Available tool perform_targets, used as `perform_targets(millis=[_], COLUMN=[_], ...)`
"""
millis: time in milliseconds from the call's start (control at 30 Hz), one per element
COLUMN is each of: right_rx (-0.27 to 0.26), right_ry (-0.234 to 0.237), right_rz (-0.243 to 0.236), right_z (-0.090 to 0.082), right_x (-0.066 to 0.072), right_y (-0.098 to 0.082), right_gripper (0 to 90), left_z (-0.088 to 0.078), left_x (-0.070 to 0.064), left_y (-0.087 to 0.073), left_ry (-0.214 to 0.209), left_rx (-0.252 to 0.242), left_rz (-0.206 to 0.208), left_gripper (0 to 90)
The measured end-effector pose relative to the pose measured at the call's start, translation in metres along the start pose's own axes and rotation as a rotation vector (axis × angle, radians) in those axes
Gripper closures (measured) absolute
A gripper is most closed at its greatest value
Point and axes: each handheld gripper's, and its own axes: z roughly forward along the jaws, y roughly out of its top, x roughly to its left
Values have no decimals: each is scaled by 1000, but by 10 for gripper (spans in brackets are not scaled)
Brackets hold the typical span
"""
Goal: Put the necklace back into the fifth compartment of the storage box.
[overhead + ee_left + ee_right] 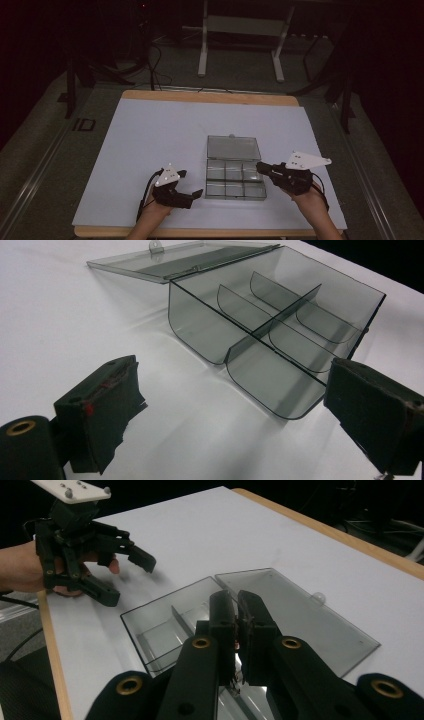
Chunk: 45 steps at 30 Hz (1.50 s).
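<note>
Box [235, 177]: clear grey plastic, six compartments, low centre of the high view, on the white table [150, 145].
Lid [233, 148]: swung fully back, lying flat on the table behind the box (small latch tab at its far edge).
Left gripper [192, 184]: lower left of centre, jaws spread wide, holding nothing, just beside the box's left wall.
Right gripper [259, 166]: lower right, jaws pressed together over the box's right edge; whether anything is pinched between them, cannot tell.
Writing: "ID" [83, 124] on the floor left of the table.
</note>
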Motion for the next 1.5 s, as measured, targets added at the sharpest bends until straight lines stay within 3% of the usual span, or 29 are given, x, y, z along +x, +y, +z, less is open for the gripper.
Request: perform_targets(millis=[633, 1100, 1500], right_rx=[58, 155, 197], right_ry=[73, 73, 79], right_rz=[7, 20, 36], right_z=[36, 61, 73], right_x=[13, 10, 7], right_y=[-16, -40, -51], right_gripper=[859, 858, 851], left_z=[0, -1, -2], left_x=[0, 0, 1], left_y=[-1, -2, -2], left_ry=[4, 5, 10], left_rx=[3, 1, 1], left_rz=[6, 5, 1], left_gripper=[85, 85, 85])
